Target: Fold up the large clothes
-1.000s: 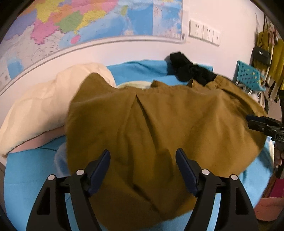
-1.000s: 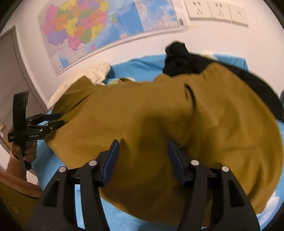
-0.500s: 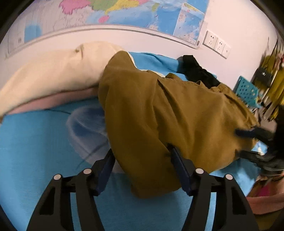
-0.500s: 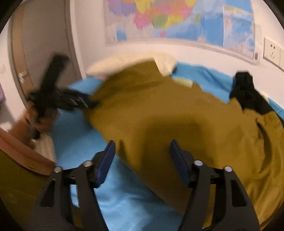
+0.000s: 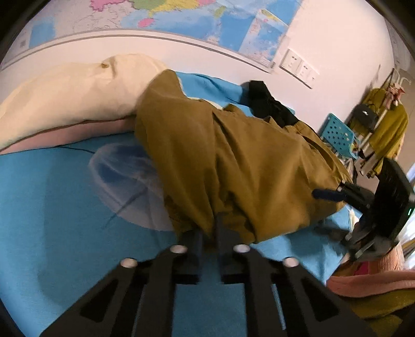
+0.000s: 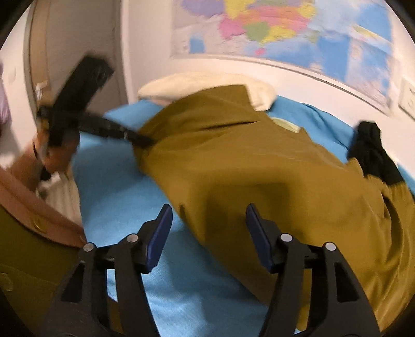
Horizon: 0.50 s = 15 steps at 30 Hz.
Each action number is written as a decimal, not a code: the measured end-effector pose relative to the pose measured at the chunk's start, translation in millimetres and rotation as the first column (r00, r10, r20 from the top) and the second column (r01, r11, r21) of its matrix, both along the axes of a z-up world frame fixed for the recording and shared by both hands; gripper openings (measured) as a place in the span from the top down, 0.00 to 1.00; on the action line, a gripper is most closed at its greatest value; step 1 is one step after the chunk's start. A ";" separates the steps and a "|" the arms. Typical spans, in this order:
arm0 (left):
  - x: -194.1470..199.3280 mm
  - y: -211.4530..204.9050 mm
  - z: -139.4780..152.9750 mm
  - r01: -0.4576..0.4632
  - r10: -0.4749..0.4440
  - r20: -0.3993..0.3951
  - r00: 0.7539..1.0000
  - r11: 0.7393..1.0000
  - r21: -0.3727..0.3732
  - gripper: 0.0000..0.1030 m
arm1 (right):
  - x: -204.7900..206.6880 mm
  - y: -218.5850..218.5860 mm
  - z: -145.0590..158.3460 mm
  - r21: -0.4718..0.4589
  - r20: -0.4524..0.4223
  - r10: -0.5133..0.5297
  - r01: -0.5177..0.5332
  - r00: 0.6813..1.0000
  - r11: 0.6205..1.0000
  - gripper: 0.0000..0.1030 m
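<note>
A blue-sheeted bed (image 5: 52, 207) carries an ochre garment (image 5: 246, 160); beside it (toward the wall) lie a cream pillow (image 5: 70, 93) and black clothing (image 5: 269, 103).

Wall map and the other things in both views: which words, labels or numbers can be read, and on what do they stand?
None can be read.
Wall map: its print is too small and blurred.
Wall sockets: no legible marking.
Olive garment: no label shows.
</note>
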<state>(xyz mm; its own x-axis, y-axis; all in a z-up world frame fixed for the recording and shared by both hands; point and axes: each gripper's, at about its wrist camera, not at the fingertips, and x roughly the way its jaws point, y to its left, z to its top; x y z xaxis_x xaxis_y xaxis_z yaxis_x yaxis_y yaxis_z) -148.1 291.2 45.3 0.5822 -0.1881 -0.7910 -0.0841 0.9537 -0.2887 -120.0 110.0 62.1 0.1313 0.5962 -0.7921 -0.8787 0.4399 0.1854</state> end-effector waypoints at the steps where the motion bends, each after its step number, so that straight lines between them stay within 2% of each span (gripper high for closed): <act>1: 0.2 1.6 1.8 -0.004 0.004 -0.001 1.000 1.000 0.009 0.98 | -1.4 2.8 -5.6 -0.033 0.028 0.011 -0.010 1.000 0.999 0.51; 2: 0.3 3.0 2.6 0.000 0.000 -0.004 1.000 1.000 -0.003 0.98 | -1.1 4.5 -8.8 -0.058 0.055 0.015 -0.012 0.998 0.998 0.64; 3: 1.1 2.6 2.9 0.003 -0.003 -0.004 1.000 1.000 -0.004 0.98 | 4.5 1.5 -7.6 -0.042 0.036 0.014 -0.013 0.999 0.999 0.69; 4: 1.7 -0.6 2.7 0.004 -0.004 -0.008 1.000 1.000 0.024 0.98 | 10.7 -3.3 -3.9 -0.010 0.006 -0.005 0.005 1.000 1.000 0.85; 5: 1.0 -3.0 3.6 0.003 -0.003 -0.008 1.000 0.999 0.045 0.97 | 21.1 -13.3 5.3 0.048 -0.033 -0.047 0.048 0.998 0.998 0.88; 7: -1.4 -2.7 7.1 -0.002 0.002 0.003 1.000 0.999 0.045 0.97 | 27.6 -23.8 18.0 0.093 -0.038 -0.069 0.073 0.997 0.993 0.93; 8: -2.6 -2.7 8.4 -0.008 0.008 0.008 1.000 0.998 0.059 0.97 | 29.4 -27.5 21.5 0.105 -0.034 -0.089 0.092 0.995 0.990 0.93; 9: -2.7 -2.1 9.3 -0.010 0.009 0.012 1.000 0.997 0.076 0.97 | 30.4 -28.8 18.8 0.106 -0.067 -0.088 0.095 0.994 0.990 0.93; 11: -0.1 -2.6 5.3 -0.019 0.020 -0.012 1.000 0.994 0.107 0.97 | 28.2 -22.3 4.1 0.055 -0.105 -0.069 0.075 0.992 0.996 0.92; 12: 0.5 -2.8 1.2 -0.015 0.018 -0.026 0.999 0.994 0.110 0.97 | 24.1 -20.2 -4.3 0.025 -0.094 -0.067 0.069 0.993 0.997 0.89; 15: -1.1 3.2 -3.2 -0.044 0.047 -0.027 0.999 0.995 0.090 0.88 | 19.8 -23.2 0.2 0.037 -0.088 -0.072 0.076 0.993 0.996 0.77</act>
